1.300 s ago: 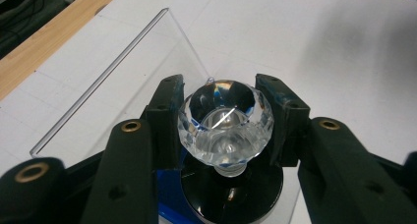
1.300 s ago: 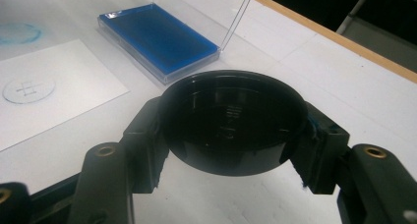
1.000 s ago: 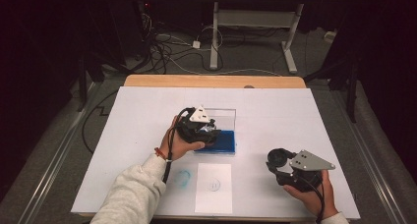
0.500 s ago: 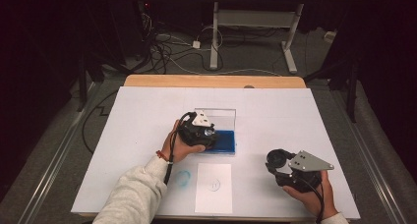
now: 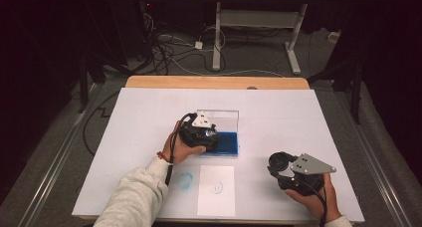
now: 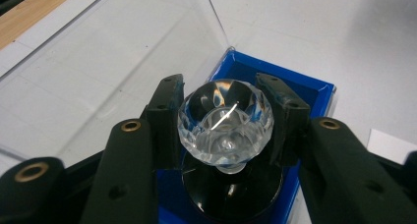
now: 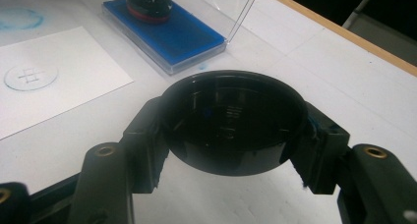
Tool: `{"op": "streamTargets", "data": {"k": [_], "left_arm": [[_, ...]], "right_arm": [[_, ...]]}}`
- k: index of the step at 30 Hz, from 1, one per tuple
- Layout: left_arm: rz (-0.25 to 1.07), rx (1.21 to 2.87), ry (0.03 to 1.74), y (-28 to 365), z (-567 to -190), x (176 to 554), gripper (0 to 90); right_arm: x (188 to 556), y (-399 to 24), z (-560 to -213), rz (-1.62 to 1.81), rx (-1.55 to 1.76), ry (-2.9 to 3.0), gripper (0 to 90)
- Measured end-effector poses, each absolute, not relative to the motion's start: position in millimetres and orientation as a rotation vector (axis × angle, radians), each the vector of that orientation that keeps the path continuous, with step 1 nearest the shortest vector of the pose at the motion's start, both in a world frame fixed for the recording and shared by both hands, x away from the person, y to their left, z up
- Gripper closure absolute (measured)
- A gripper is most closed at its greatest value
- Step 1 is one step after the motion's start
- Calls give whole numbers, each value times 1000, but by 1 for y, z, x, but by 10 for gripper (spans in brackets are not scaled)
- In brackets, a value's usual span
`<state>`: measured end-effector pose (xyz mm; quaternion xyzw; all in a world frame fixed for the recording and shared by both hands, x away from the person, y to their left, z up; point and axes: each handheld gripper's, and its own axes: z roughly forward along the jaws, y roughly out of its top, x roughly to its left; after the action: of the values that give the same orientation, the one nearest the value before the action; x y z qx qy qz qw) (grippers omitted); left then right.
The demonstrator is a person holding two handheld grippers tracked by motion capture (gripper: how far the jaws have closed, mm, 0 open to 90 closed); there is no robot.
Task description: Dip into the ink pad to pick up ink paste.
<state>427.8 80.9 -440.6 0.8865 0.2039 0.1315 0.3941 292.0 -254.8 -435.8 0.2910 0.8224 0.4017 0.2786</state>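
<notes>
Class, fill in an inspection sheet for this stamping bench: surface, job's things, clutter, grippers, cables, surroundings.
Surface: white sheet over a wooden table, with a blue ring smudge.
Job's things: crystal-knobbed stamp on the blue ink pad, clear lid upright; black cap; paper card bearing a round print.
Clutter: nothing seen.
Grippers: left gripper shut on the stamp's knob; right gripper shut on the cap.
Cables: one trails from each gripper; a tangle lies on the floor.
Surroundings: dark room, white desk frame behind.
</notes>
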Motion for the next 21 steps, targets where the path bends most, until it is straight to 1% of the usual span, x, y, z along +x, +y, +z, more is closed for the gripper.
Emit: {"op": "streamTargets", "data": {"k": [4, 8, 21], "left_arm": [[318, 2263, 511, 87, -441, 428, 546], [345, 2292, 491, 84, -440, 425, 547], [324, 2296, 535, 82, -439, 425, 546]], "right_arm": [[292, -255, -436, 1078, 777, 2211, 387], [292, -254, -436, 1077, 778, 2216, 387], [291, -253, -437, 1076, 769, 2224, 387]]}}
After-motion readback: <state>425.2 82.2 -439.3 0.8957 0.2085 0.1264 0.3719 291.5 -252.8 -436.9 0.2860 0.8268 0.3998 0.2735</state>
